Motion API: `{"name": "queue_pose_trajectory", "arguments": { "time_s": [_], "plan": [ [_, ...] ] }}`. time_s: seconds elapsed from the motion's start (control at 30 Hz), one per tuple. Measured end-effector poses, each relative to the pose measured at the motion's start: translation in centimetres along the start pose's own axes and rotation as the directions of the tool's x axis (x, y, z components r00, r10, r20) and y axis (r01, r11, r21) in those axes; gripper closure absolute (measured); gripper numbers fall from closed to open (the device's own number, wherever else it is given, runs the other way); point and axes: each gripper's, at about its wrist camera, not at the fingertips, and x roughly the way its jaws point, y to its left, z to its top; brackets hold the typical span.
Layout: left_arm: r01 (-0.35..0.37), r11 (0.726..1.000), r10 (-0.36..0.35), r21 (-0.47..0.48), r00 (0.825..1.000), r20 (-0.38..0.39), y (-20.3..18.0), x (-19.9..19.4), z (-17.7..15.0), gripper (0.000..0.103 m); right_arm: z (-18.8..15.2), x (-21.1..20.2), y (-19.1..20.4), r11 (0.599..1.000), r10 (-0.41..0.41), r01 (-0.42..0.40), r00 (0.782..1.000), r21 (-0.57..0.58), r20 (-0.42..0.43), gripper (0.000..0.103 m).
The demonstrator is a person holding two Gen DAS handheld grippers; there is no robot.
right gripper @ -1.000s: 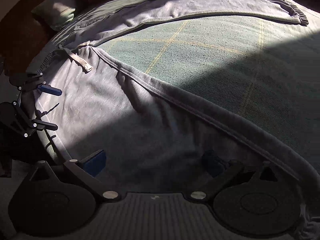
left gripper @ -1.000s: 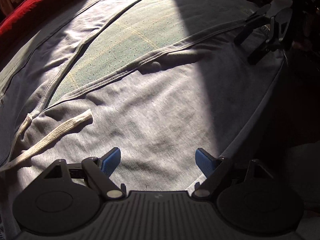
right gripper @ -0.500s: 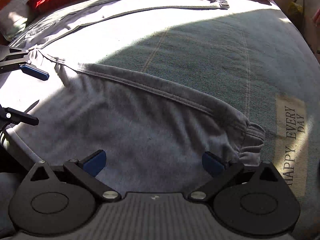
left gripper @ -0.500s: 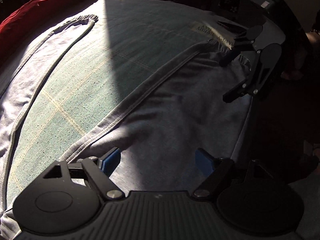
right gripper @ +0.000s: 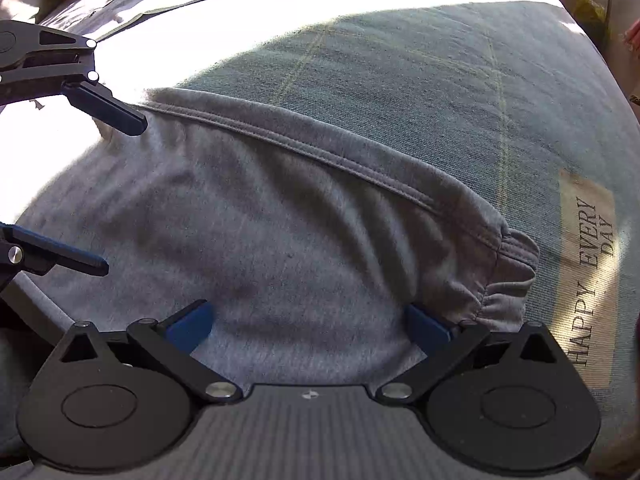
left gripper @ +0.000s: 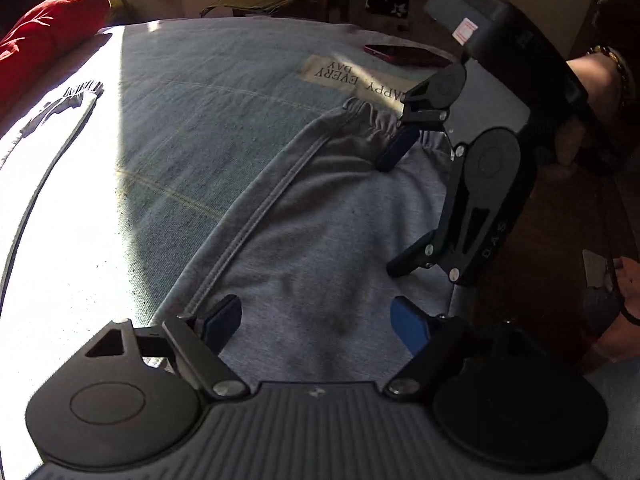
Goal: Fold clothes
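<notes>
Clearly the grey sweatpants (right gripper: 280,216) lie spread on the green bedcover (right gripper: 420,80), soft, probably floppy when lifted. Both the left gripper (left gripper: 316,320) and right gripper (right gripper: 308,322) gape wide, holding nothing; the elastic cuff (right gripper: 504,280) offers the firmest hold.

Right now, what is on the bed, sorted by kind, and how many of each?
Grey sweatpants: 1
Red pillows or cushions: 1 in the left view; the red at the top of the right view may be the same one
Dark red phone: 1
Bed cover printed HAPPY EVERY DAY: 1
Total: 4
</notes>
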Motion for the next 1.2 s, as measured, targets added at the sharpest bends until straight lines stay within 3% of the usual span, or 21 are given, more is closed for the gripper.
{"name": "queue_pose_trajectory", "arguments": {
  "time_s": [0.43,0.67,0.83,1.03,1.2],
  "plan": [
    [-0.013,1.000,0.013,0.002,1.000,0.003,1.7,3.4,1.6,0.022,-0.2,0.4,0.3,1.000,-0.016,0.016,1.000,-0.002,0.007,0.000],
    [-0.053,0.999,0.052,0.014,0.998,0.046,1.8,1.9,2.3,0.022,-0.7,0.2,0.6,1.000,-0.023,0.024,0.999,-0.017,0.041,0.000],
    [-0.044,0.998,0.044,0.050,0.999,0.002,0.4,-0.8,-1.0,0.022,-1.0,0.2,0.8,0.999,-0.029,0.032,0.997,-0.043,0.065,0.000],
    [-0.001,0.986,0.016,0.168,0.996,-0.089,-3.0,-2.9,-6.9,0.022,-1.4,0.0,1.2,0.998,-0.039,0.044,0.996,-0.055,0.084,0.000],
    [0.049,0.994,-0.035,0.099,0.989,-0.141,-4.0,-2.9,-9.6,0.022,-1.4,0.4,0.9,0.997,-0.048,0.053,0.995,-0.060,0.087,0.000]
  ]
}}
